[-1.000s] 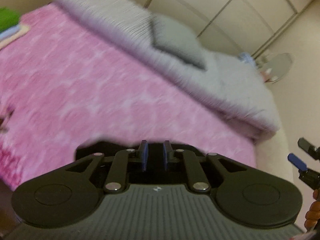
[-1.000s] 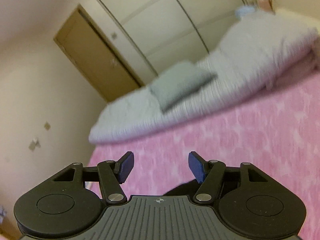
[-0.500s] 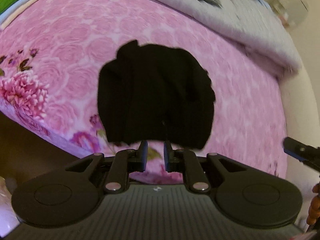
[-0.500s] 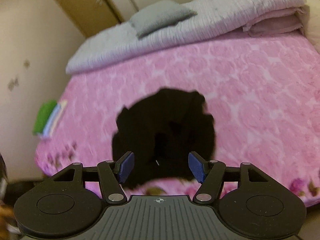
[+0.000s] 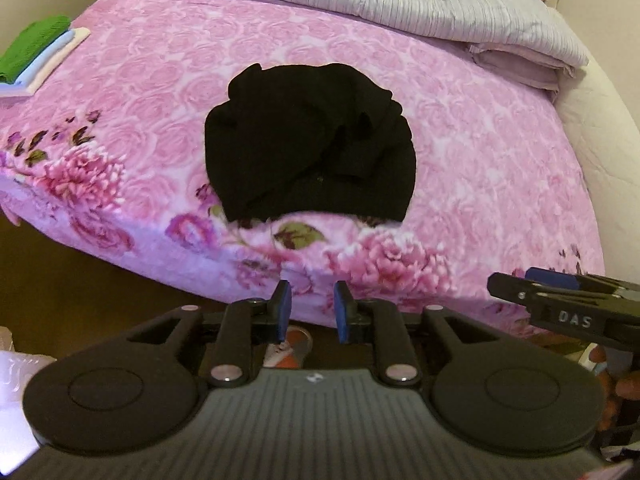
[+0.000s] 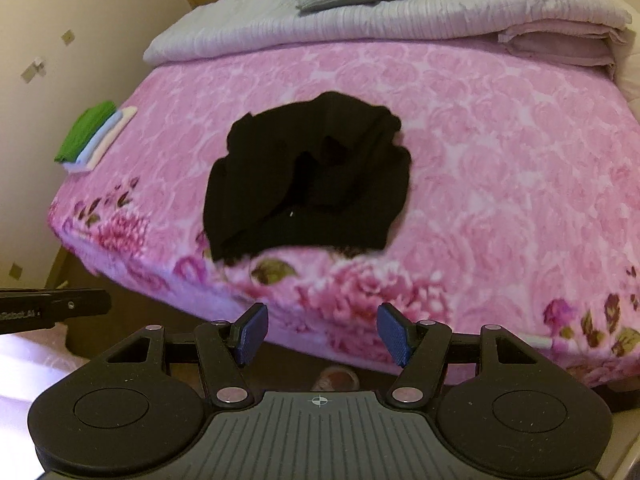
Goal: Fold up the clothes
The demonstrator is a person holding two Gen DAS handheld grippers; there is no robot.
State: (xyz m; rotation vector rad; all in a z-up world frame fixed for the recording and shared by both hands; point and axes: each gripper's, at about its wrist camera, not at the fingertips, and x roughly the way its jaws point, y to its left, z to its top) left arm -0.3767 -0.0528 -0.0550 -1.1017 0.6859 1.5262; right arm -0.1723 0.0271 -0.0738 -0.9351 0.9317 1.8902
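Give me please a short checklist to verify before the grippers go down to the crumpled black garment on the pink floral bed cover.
1. Crumpled black garment lies alone on the pink floral bed cover, nothing on top: ok.
2. Left gripper is empty, its jaws opening but narrow: ok.
3. Right gripper is wide open and empty: ok.
4. Both grippers are short of the garment, before the bed's near edge: ok.
5. Stack of folded clothes with a green piece on top sits apart from the garment, at the bed's left edge: ok.
6. Garment's collar, sleeves or hem can be found for a grasp: cannot tell, it is a dark heap.
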